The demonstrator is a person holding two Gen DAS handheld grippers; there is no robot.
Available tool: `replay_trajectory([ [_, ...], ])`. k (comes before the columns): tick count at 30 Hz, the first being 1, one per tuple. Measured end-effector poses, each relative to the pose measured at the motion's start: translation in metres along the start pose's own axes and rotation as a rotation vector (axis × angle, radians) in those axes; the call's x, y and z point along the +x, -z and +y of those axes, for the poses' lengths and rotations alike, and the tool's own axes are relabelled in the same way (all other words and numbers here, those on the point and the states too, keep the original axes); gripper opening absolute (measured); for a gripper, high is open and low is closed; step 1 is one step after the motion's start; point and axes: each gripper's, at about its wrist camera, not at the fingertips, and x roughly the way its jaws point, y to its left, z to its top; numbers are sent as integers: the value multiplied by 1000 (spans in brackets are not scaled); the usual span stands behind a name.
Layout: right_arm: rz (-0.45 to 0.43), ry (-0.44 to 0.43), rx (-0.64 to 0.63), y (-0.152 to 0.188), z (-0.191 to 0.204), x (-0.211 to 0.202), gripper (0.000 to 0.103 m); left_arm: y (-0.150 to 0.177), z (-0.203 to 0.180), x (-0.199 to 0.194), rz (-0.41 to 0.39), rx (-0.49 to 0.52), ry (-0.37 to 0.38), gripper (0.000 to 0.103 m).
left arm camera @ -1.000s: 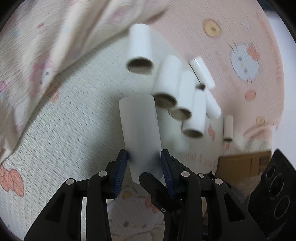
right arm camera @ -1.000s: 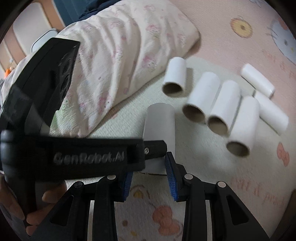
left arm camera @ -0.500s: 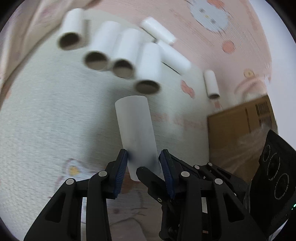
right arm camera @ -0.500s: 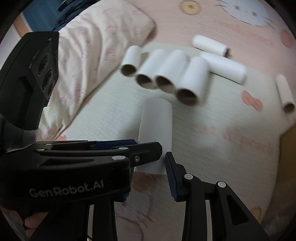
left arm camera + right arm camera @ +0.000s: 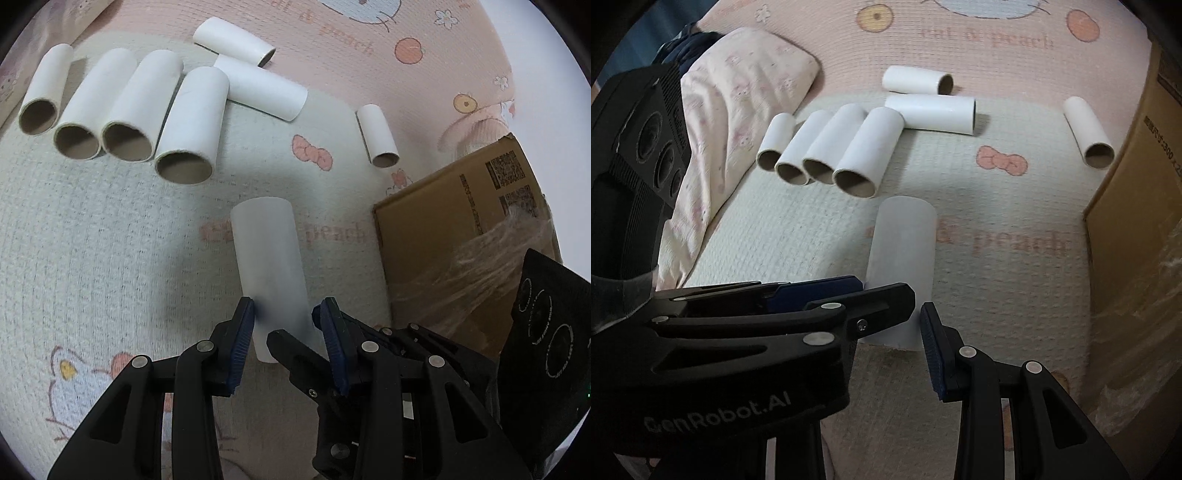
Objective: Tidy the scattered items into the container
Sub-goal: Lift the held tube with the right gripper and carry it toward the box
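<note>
A white cardboard tube (image 5: 267,258) hangs above the patterned mat, and my left gripper (image 5: 288,332) is shut on its lower end with a blue pad on each side. In the right wrist view the same tube (image 5: 905,251) sits just ahead, with my left gripper (image 5: 886,288) crossing in from the left. My right gripper (image 5: 879,310) shows one blue pad beside the tube's lower right edge; its other finger is hidden behind the left gripper. A brown cardboard box (image 5: 443,240), partly wrapped in clear film, stands to the right.
Several loose white tubes (image 5: 122,107) lie side by side on the mat (image 5: 92,240). Two more tubes (image 5: 258,85) lie crosswise behind them, and a small tube (image 5: 376,136) lies near the box (image 5: 1137,221). A pink pillow (image 5: 738,92) is at the left.
Both grippers have carried the tube to the right and rolled. The loose tubes and the pillow slid left in view, and the cardboard box came in at the right.
</note>
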Motion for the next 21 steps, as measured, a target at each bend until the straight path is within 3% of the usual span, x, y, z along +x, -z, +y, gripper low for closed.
replay_trajectory([
  [6, 25, -18, 7, -8, -2, 3, 31, -8, 4, 1, 6, -13, 26, 41],
  [13, 58, -95, 103, -21, -14, 12, 31, -21, 5, -1, -21, 21, 24, 42],
  [17, 65, -89, 94, -27, -12, 17, 35, -24, 12, 3, -11, 12, 15, 42],
  [21, 72, -90, 89, -30, -10, 23, 38, -25, 25, 4, 5, -38, 58, 42],
])
